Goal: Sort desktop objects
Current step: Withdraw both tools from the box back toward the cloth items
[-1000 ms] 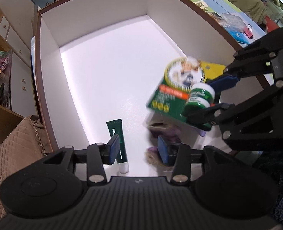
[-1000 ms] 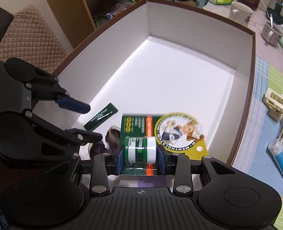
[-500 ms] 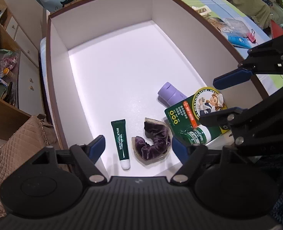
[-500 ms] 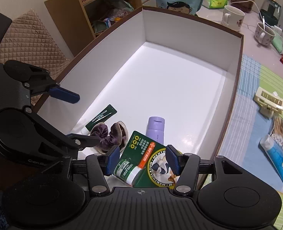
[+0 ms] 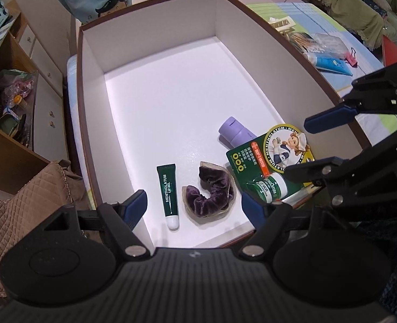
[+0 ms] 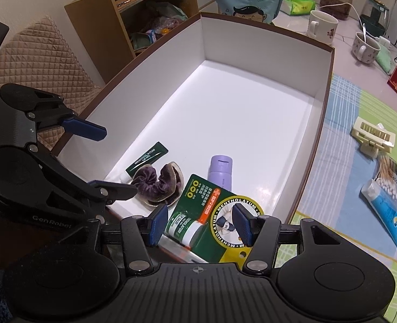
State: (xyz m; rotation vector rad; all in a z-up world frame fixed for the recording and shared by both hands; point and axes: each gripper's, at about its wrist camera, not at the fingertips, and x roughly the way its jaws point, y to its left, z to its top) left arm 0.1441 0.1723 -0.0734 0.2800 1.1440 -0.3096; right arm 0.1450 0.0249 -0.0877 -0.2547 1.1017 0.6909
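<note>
White cardboard lines the big box, which sits on a table with a checked cloth, mugs at the far end and a wooden shelf to the left. Inside, at the near end, the salve card lies flat against the right wall, its long axis running near-to-far. Left gripper hovers over the near edge, jaws spread wide and empty. Right gripper hangs just above the card, jaws parted, gripping nothing.
</note>
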